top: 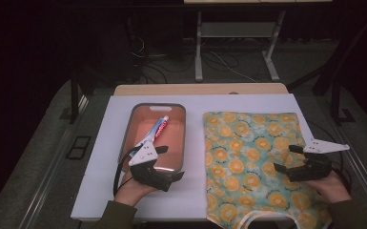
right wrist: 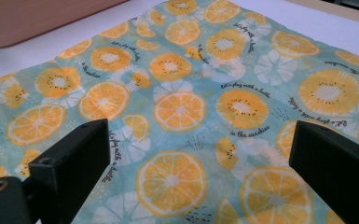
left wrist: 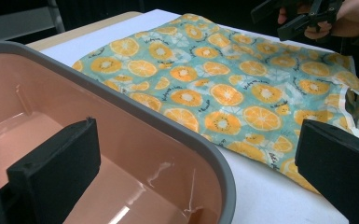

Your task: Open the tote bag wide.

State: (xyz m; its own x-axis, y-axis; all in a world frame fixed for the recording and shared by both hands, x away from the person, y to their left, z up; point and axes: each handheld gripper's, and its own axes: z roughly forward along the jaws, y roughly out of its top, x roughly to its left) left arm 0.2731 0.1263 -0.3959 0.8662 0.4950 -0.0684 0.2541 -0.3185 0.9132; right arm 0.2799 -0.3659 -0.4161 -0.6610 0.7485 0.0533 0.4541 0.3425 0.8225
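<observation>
A teal cloth printed with orange slices (top: 250,157) lies flat on the right half of the white table top; it also spreads across the left gripper view (left wrist: 224,88) and the right gripper view (right wrist: 191,93). A pink bin with a grey rim (top: 132,125) stands to its left with a toothpaste tube (top: 155,130) inside. My left gripper (top: 169,162) hovers open over the bin's near right corner (left wrist: 214,158), nothing between its jaws. My right gripper (top: 286,158) stands open just above the cloth's right side, jaws wide apart and empty (right wrist: 196,172).
The white table top (top: 100,157) has bare strips left of the bin and along the front edge. A wooden edge (top: 200,88) runs along the back. Beyond it stand desk legs and cables on a dark floor.
</observation>
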